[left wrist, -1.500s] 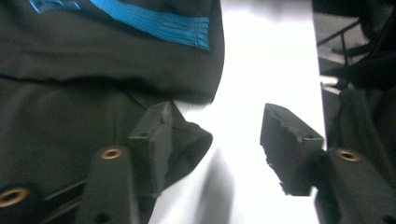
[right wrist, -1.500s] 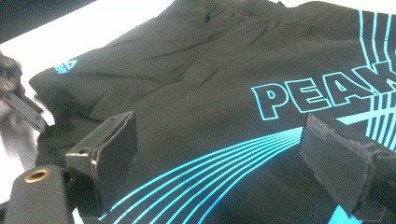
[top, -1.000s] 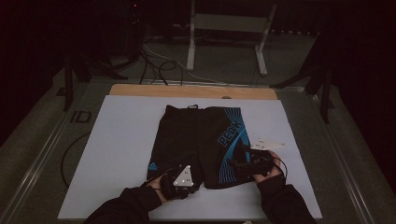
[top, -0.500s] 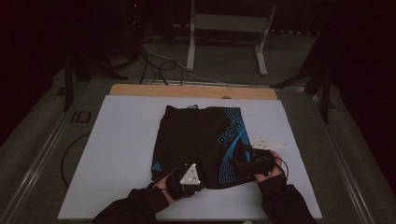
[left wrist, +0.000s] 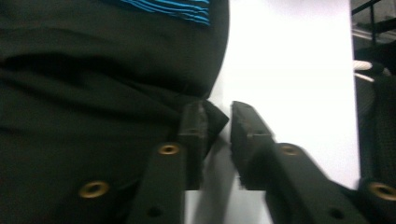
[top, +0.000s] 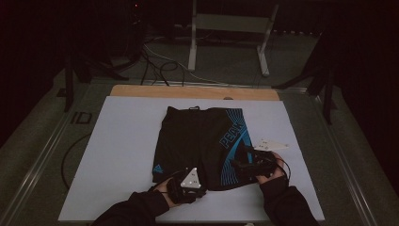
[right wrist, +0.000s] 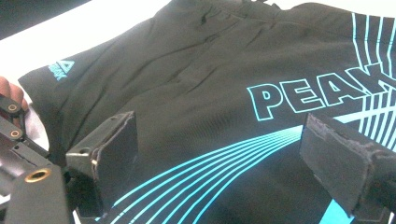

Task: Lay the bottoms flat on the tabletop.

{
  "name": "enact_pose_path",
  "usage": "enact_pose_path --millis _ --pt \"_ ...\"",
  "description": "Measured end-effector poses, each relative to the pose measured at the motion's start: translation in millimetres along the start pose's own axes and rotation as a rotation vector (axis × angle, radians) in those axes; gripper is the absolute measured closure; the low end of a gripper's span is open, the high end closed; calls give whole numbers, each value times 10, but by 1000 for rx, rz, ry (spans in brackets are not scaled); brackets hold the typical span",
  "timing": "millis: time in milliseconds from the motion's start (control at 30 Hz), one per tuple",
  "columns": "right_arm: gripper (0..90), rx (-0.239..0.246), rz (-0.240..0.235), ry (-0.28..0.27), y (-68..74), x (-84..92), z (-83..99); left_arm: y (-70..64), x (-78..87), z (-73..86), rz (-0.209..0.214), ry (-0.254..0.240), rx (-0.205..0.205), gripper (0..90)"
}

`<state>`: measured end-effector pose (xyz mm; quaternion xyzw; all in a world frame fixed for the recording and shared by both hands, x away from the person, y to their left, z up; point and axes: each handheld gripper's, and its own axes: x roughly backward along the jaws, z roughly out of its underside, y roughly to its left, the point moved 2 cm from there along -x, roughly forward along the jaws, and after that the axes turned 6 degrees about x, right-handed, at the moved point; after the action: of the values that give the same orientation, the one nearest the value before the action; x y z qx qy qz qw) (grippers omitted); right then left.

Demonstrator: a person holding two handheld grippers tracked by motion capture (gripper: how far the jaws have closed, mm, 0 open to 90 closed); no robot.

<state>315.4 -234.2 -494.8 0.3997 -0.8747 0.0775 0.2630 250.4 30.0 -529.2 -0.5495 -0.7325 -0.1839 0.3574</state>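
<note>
Black shorts are lying flat mid-table, waistband far, legs toward the person. Left gripper, jaws just parting w/ a hem corner between them (barely touching), is working the near hem; right gripper is hovering released over the right leg.

High view: fixed above near side, looks fwd and down over the whole white table. Left gripper view: very close, low, at near hem of the black shorts. Right gripper view: close, low, across the shorts toward far-left. All 3 share the shorts.
</note>
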Motion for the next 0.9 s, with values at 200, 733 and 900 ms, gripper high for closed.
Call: enact_pose_path --millis 200,733,900 --pt "119 0 -4 -2 5 6 -4 -49 84 3 37 -18 5 582" --pt "119 5 0 -13 17 23 -22 372 1072 127 -141 -213 101 638" --pt "119 20 -16 -27 31 49 -19 541 1241 377 -145 -264 152 554"
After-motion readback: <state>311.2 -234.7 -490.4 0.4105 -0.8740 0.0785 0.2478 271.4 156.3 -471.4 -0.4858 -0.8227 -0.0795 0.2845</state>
